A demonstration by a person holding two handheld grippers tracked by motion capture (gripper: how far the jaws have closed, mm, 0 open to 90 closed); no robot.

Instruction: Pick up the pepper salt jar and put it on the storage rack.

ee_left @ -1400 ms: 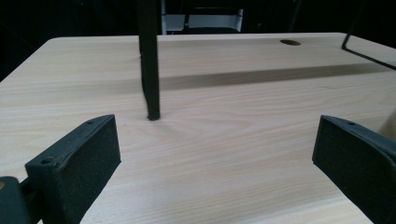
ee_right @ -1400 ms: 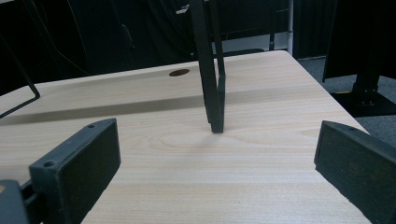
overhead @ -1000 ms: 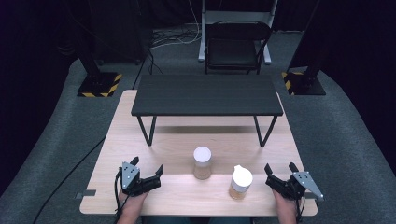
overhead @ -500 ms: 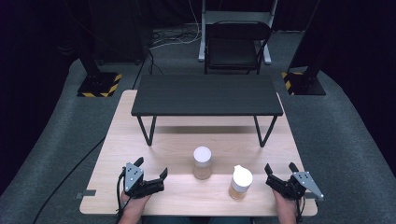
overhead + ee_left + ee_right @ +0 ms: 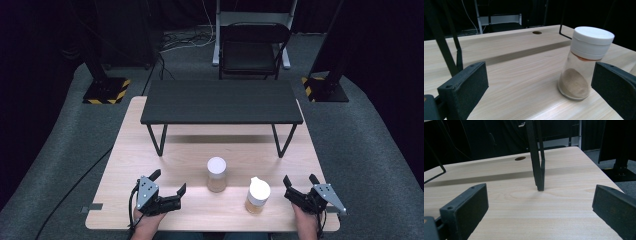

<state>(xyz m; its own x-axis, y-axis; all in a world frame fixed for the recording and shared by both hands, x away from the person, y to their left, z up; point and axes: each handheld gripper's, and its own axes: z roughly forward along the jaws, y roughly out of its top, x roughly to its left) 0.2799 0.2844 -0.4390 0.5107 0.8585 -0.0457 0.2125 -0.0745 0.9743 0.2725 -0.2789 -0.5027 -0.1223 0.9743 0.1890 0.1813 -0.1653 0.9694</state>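
Note:
Two clear jars with white lids stand on the light wooden table (image 5: 150, 150). One jar (image 5: 216, 174) is near the middle, the other jar (image 5: 257, 195) is closer to the front edge on the right. Both hold a tan powder at the bottom. My left gripper (image 5: 169, 181) rests at the front left, open, pointing toward the middle jar. In the left gripper view (image 5: 539, 85) that jar (image 5: 584, 65) stands just beyond the right jaw, untouched. My right gripper (image 5: 300, 179) is open at the front right, beside the nearer jar, and in its own view (image 5: 539, 205) nothing lies between the jaws.
A low black shelf (image 5: 222, 102) on thin metal legs spans the far half of the table; one leg (image 5: 537, 157) stands ahead of my right gripper. A black chair (image 5: 252, 50) and stand bases sit on the floor beyond.
My left gripper has shifted slightly to the right, toward the middle jar. The right gripper and both jars have stayed put.

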